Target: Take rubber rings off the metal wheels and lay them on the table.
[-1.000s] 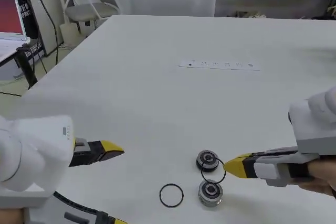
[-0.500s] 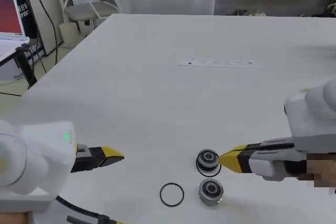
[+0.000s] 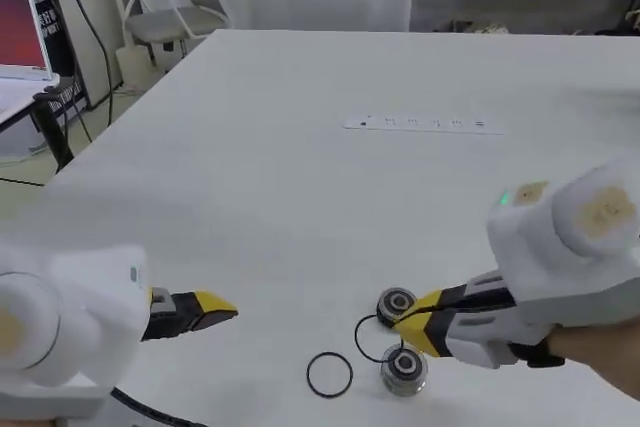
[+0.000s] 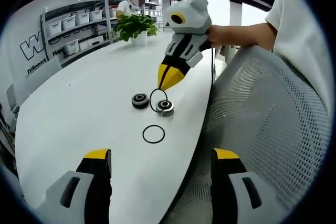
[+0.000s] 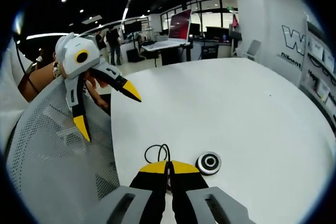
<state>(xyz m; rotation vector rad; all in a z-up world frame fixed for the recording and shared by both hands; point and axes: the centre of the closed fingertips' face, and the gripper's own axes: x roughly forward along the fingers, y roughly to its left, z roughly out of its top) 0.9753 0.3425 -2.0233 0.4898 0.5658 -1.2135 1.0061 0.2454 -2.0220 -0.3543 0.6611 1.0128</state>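
Two metal wheels stand on the white table, the far wheel and the near wheel. My right gripper is shut on a black rubber ring, which hangs from its tips between and left of the wheels. Another rubber ring lies flat on the table. My left gripper stands open with nothing in it, well left of the wheels.
A flush power strip sits in the middle of the table. A mesh chair back stands against the near table edge. Office chairs stand beyond the far end. A black cable trails at lower left.
My right gripper has moved left over the wheels. The ring that lay around the far wheel now hangs from its tips, left of that wheel. The left gripper has stayed put.
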